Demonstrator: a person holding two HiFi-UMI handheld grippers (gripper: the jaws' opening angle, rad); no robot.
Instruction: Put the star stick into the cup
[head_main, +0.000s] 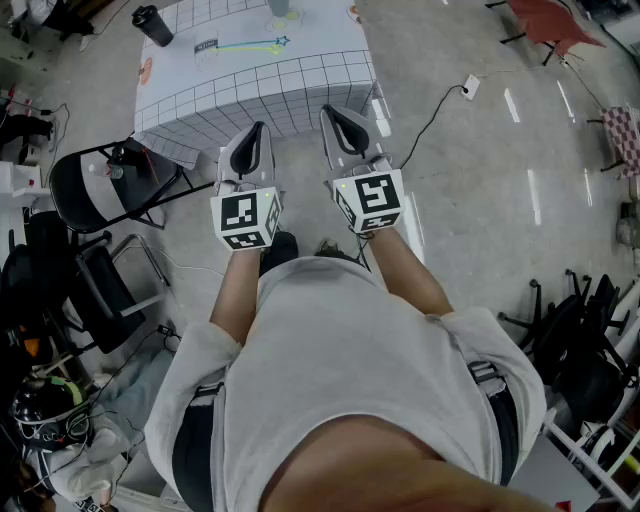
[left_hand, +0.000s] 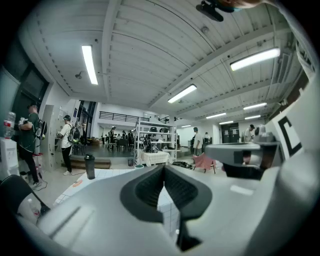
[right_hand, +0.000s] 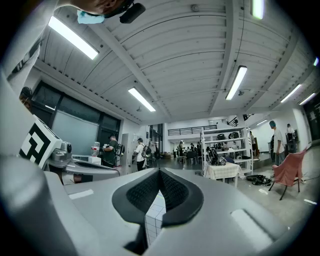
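Note:
The star stick (head_main: 250, 45), pale yellow-green with a blue star at its right end, lies on the white grid-patterned table (head_main: 300, 80) at the far side. A small greenish cup (head_main: 283, 8) stands at the table's far edge, beyond the stick; it also shows small in the left gripper view as the cup (left_hand: 139, 166). My left gripper (head_main: 260, 130) and right gripper (head_main: 334, 113) are held side by side at the table's near edge, well short of the stick. Both are shut with nothing between the pads, as the left gripper (left_hand: 164, 166) and right gripper (right_hand: 160, 171) show in their own views.
A black bottle (head_main: 152, 25) stands at the table's far left corner, also seen as the bottle (left_hand: 89, 166). A folding chair (head_main: 95, 185) sits left of the table. A cable and socket (head_main: 465, 88) lie on the floor to the right. People and shelves (left_hand: 155, 142) fill the background.

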